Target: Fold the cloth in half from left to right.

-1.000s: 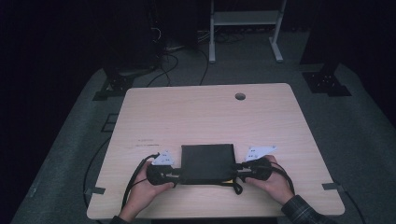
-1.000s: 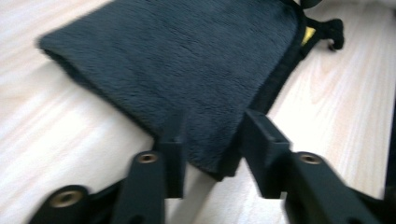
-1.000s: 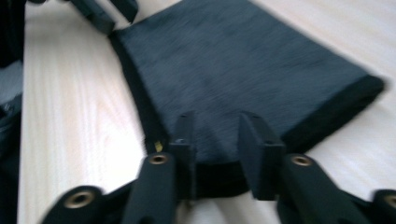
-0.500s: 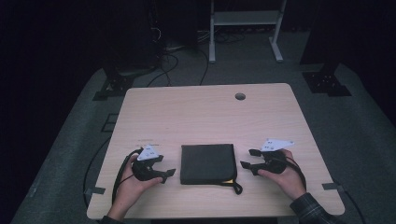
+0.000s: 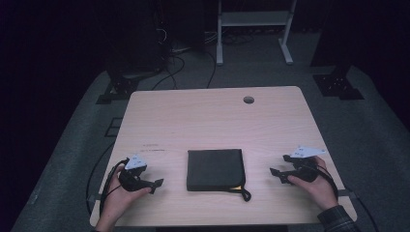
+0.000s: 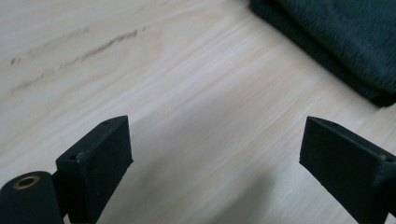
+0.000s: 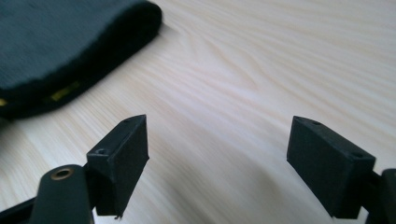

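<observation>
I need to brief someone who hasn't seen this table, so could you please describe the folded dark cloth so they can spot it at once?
Start at the light wooden table. Near its front edge, midway between the two hand-held grippers, lies the folded cloth. It is a flat, near-black square with a thin loop and a yellow fleck at its front right corner.

No legible text, label or number anywhere; only faint, unreadable dark marks on the table (image 5: pixel 153 145).

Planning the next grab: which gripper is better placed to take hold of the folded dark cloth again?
Left, slightly. The left gripper sits closer to the folded dark cloth than the right gripper. Both have just been opening, nothing between the fingers, pointing at it.
</observation>
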Available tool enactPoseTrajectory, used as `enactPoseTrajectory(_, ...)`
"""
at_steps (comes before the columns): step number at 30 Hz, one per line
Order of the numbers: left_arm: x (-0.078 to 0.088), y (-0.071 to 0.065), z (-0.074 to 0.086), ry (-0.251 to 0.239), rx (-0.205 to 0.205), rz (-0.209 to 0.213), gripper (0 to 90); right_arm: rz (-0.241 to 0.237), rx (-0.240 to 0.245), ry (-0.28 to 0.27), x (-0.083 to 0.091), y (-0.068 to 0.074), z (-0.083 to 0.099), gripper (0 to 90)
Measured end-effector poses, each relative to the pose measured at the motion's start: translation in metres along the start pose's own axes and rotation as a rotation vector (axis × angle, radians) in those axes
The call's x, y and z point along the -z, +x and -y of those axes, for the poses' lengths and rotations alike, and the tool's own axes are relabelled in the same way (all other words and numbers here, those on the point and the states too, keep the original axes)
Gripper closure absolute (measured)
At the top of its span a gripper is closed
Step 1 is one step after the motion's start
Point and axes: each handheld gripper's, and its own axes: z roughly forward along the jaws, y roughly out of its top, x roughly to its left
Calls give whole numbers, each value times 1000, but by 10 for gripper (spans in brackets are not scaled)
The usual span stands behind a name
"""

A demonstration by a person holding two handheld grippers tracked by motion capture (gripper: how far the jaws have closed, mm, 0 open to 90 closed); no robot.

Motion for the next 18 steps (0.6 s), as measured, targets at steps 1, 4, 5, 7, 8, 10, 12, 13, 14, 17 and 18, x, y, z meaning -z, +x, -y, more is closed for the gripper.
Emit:
enactPoseTrajectory(1,0,0,2,4,4,-2,80,6,-6,8,2,-2,3,198)
enactPoseTrajectory(4,1,3,9,22,0,-11,76,23,-14,30,6,-7,11,185)
enactPoseTrajectory(5,0,3,10,24,6,-9,76,28,-21,35,7,-8,14,186)
enactPoseTrajectory(7,1,3,13,32,2,-15,76,37,-29,40,10,-10,18,187)
enactPoseTrajectory(8,0,3,14,37,-1,-19,76,40,-31,44,10,-11,19,187)
enactPoseTrajectory(10,0,2,16,33,-11,-24,57,51,-40,47,13,-13,23,187)
enactPoseTrajectory(12,0,2,17,29,-21,-29,57,54,-43,51,14,-14,25,187)
enactPoseTrajectory(13,-1,2,17,28,-27,-33,57,58,-50,51,15,-15,26,187)
enactPoseTrajectory(14,-1,1,18,24,-35,-39,57,58,-52,50,15,-16,27,187)
enactPoseTrajectory(17,-1,2,19,15,-47,-37,45,65,-62,51,16,-17,28,188)
enactPoseTrajectory(18,-2,3,20,10,-49,-36,43,67,-62,51,16,-18,28,188)
